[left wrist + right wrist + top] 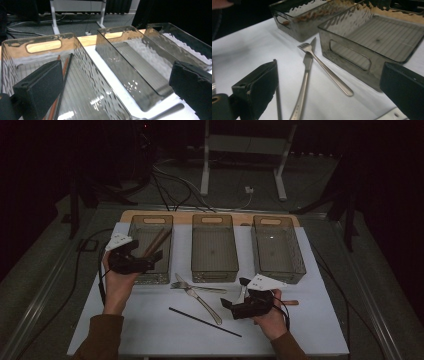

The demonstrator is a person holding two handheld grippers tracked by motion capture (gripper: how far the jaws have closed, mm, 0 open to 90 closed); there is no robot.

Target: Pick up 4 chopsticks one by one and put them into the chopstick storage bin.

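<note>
Brown and black chopsticks [156, 241] already lie in the smoky clear plastic left bin [138, 226], beneath our empty, spread left tool [159, 255]. A steel fork [186, 286], knife [199, 297] and black chopstick [205, 322] remain on the white table [150, 320] beside our spread right tool [226, 303].

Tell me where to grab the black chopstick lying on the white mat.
Take the black chopstick near its middle, coming straight down from above with the fingers across its width. It lies flat and thin, slanting alone on the mat, with bare surface either side and the knife just beyond.
</note>
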